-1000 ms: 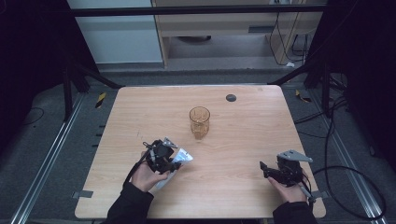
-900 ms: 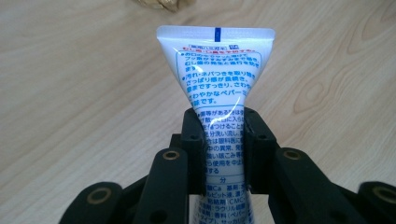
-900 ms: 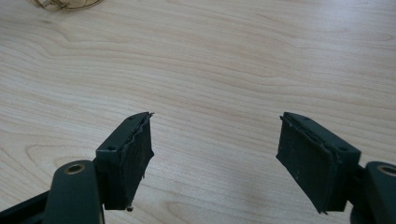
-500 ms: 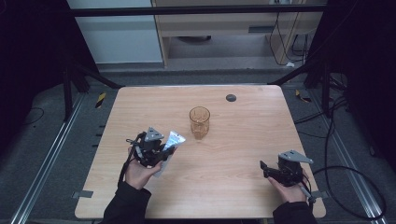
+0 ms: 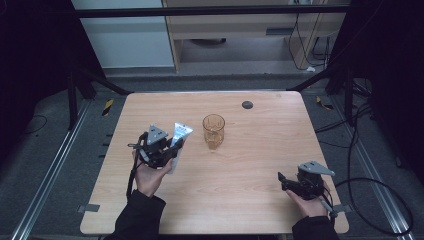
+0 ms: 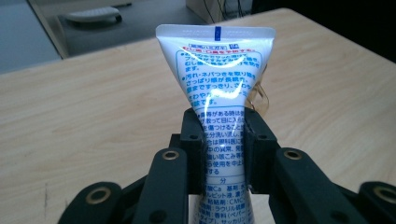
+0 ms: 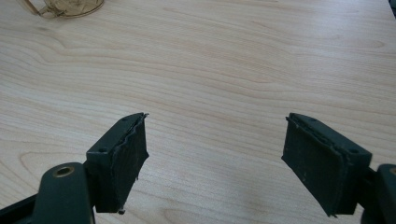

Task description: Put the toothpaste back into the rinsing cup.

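Note:
My left gripper [image 5: 167,150] [image 6: 223,149] is shut on a white tube with blue print [image 6: 217,88] [image 5: 179,137]; its flat crimped end points up and away, above the table's left half. An amber glass cup [image 5: 213,131] stands upright near the table's middle, just right of the tube. The cup's base [image 7: 65,7] shows at the top left of the right gripper view. My right gripper [image 5: 286,182] [image 7: 215,163] rests low near the front right corner, jaws wide apart with only bare wood between them.
The wooden table [image 5: 270,150] carries a small dark round disc [image 5: 247,104] near its far edge. Cables [image 5: 370,185] trail on the floor to the right. Metal rails [image 5: 50,165] run along the left side.
My left gripper has risen off the table with the tube and shifted left and away, tilting the tube more upright. The right gripper has stayed put.

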The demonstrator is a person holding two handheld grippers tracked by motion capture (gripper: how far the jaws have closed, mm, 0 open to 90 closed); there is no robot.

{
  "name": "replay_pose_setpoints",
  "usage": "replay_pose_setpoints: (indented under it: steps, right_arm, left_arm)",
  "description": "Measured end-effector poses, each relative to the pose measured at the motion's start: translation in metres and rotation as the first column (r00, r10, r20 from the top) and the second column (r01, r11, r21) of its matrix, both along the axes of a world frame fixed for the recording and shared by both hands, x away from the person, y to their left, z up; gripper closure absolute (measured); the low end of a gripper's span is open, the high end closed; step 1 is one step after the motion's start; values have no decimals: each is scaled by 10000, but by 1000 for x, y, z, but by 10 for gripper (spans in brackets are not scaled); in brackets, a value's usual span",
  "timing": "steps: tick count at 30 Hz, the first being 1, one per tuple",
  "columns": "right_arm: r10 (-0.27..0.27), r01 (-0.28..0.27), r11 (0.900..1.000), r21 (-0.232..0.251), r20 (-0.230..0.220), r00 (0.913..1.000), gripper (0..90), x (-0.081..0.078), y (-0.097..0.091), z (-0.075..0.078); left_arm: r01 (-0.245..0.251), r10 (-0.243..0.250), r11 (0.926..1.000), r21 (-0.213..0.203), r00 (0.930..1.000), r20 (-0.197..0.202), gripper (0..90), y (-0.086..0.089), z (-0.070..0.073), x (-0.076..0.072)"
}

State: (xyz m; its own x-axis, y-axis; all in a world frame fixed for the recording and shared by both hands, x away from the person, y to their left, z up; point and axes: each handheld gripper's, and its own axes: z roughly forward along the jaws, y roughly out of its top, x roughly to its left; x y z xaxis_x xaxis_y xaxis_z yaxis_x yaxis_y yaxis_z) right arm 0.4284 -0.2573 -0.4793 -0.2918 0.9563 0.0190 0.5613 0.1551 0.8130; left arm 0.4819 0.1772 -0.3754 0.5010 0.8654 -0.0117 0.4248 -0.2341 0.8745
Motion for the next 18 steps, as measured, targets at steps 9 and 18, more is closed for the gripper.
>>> replay_pose_setpoints:
  steps: [9,18]
  right_arm:
    - [67,-67,10000,49,-10,10000,209,0,2,-1]
    - [102,-102,9999,20,57,9999,206,0,2,-1]
  left_arm:
    - [-717,763,9951,-688,9948,669,726,-9,3,15]
    - [-985,1121,9879,-1198,9872,1130,726,-22,8,30]
